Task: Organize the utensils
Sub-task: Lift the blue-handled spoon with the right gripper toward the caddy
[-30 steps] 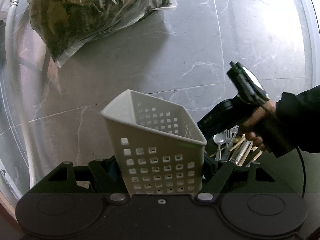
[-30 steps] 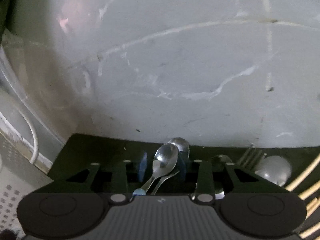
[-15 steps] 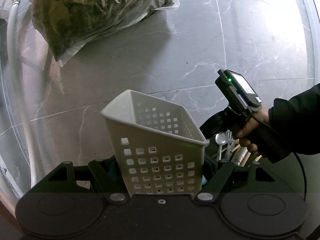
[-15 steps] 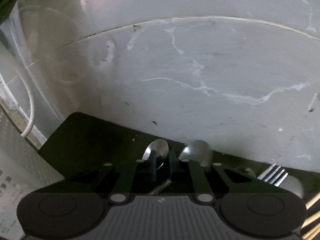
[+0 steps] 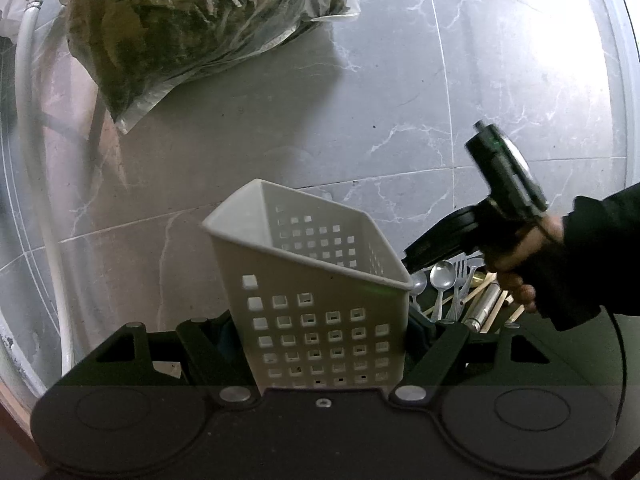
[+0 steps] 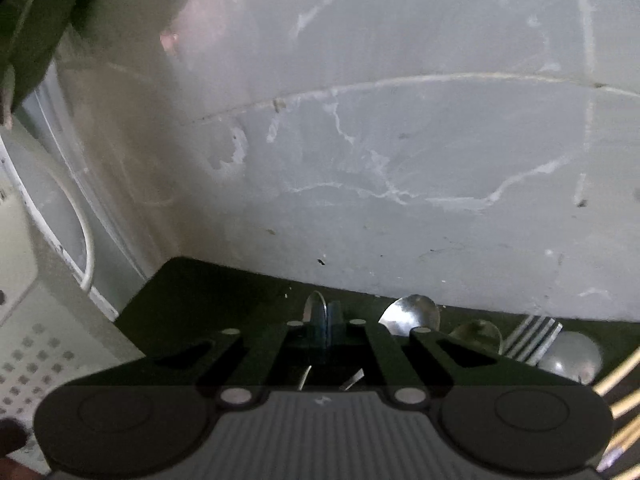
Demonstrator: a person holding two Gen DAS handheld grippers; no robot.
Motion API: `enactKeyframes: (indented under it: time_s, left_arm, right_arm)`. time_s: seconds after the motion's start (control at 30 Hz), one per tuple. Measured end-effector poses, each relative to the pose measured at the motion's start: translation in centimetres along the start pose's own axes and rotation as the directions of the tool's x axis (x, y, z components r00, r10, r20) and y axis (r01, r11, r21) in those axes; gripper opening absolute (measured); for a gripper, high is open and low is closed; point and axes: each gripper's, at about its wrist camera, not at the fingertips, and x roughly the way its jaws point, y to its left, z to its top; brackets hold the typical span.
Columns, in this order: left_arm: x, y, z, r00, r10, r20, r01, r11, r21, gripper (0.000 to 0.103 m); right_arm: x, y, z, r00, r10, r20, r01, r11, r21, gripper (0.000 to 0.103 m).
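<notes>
My left gripper (image 5: pixel 320 332) is shut on a white perforated utensil basket (image 5: pixel 312 280) and holds it upright; the basket shows no utensils inside. My right gripper (image 6: pixel 326 322) is shut on a metal spoon (image 6: pixel 314 306), its bowl edge-on between the blue pads. It also shows in the left wrist view (image 5: pixel 428 256), just right of the basket, over the utensil pile (image 5: pixel 460 292). Other spoons (image 6: pixel 412 314), a fork (image 6: pixel 532 336) and wooden chopsticks (image 6: pixel 616 376) lie on the black mat (image 6: pixel 192 292).
A grey marble-tiled floor (image 5: pixel 400 120) surrounds the mat. A clear plastic bag of dark greens (image 5: pixel 192 20) lies at the far left. A white hose (image 5: pixel 40 160) runs along the left edge. The basket's side (image 6: pixel 24 320) stands at the left of the right wrist view.
My right gripper closed on one spoon, which now stands edge-on between the pads, and it has shifted over the pile. The left gripper and basket have stayed still.
</notes>
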Motion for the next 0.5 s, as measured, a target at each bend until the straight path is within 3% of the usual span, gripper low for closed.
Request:
enactKeyframes:
  time_s: [0.27, 0.4, 0.5]
  left_arm:
    - [-0.2, 0.3, -0.2, 1.0, -0.015, 0.005, 0.015, 1.0, 0.005, 0.078]
    - [-0.4, 0.6, -0.3, 0.999, -0.035, 0.012, 0.035, 0.999, 0.008, 0.078]
    - [-0.5, 0.9, -0.5, 0.998, -0.061, 0.019, 0.06, 0.998, 0.019, 0.078]
  right_arm:
    - [-5.3, 1.6, -0.2, 0.984, -0.042, 0.173, 0.039, 0.999, 0.021, 0.0]
    - [-9.1, 3.1, 0.0, 0.957, -0.062, 0.282, 0.053, 0.998, 0.036, 0.0]
    - [-12.4, 4.3, 0.8, 0.924, -0.068, 0.376, 0.057, 0.998, 0.041, 0.0]
